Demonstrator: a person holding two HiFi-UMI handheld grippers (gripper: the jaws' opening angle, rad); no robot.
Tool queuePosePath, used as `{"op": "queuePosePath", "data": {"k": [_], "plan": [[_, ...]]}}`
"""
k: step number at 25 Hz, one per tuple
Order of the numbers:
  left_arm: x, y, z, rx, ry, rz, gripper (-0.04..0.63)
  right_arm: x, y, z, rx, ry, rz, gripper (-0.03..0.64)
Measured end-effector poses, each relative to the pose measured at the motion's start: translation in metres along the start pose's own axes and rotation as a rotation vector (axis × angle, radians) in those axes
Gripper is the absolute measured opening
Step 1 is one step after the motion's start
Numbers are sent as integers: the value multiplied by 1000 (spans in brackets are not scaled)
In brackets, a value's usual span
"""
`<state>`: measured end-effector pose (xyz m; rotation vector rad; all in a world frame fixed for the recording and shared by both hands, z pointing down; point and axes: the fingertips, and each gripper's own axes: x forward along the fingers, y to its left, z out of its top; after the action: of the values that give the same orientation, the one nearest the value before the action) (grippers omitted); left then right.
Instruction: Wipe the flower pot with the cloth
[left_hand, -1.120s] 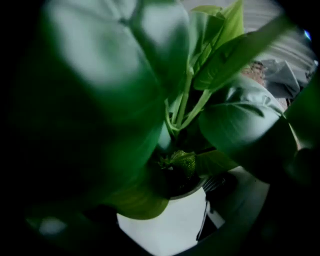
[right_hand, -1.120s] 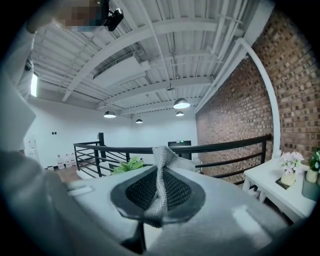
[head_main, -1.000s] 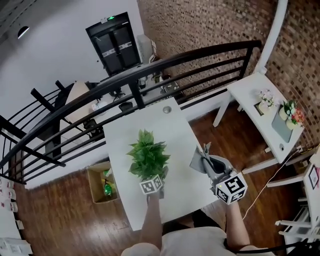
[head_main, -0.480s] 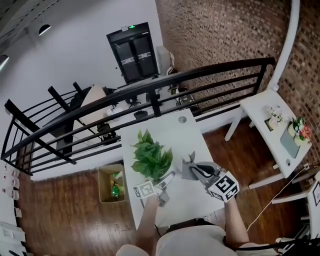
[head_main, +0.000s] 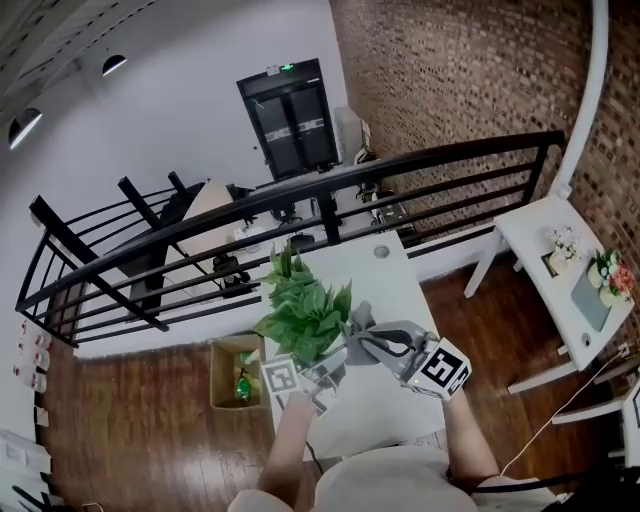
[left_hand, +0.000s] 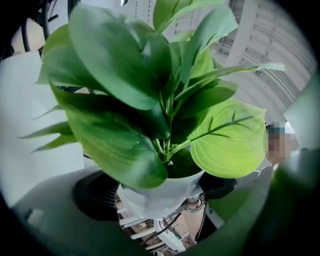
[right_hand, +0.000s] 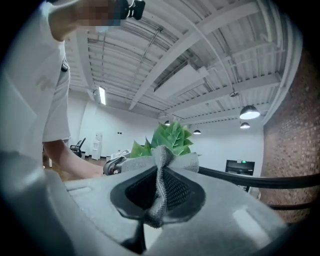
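The flower pot (left_hand: 161, 194) is white and holds a leafy green plant (head_main: 305, 320). It hangs above the white table (head_main: 390, 405), with my left gripper (left_hand: 158, 201) shut on its sides. In the left gripper view the leaves fill most of the picture. A grey cloth (head_main: 361, 321) is pinched in my shut right gripper (head_main: 368, 340), just to the right of the plant. In the right gripper view the cloth (right_hand: 163, 184) stands bunched between the jaws, and the plant (right_hand: 170, 138) shows just beyond it.
A black metal railing (head_main: 300, 195) runs behind the table. A cardboard box (head_main: 236, 372) sits on the wooden floor to the left. A white side table (head_main: 548, 262) with small flower pots stands at the right. A person's forearm (right_hand: 75, 167) shows left in the right gripper view.
The left gripper has lifted the plant well up off the table and tilted it. The right gripper has carried the cloth left, close to the plant.
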<state>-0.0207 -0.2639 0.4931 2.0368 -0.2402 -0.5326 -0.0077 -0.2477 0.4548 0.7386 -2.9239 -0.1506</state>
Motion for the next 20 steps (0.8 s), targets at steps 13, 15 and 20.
{"op": "queuePosePath", "data": {"k": [13, 15, 20], "plan": [[7, -54, 15, 58, 26, -144, 525, 17, -65, 8, 178, -15, -101, 14], [8, -60, 16, 50, 17, -170, 525, 23, -66, -9, 165, 51, -99, 14], [16, -62, 18, 46, -28, -172, 525, -6, -73, 26, 190, -62, -115, 14]]}}
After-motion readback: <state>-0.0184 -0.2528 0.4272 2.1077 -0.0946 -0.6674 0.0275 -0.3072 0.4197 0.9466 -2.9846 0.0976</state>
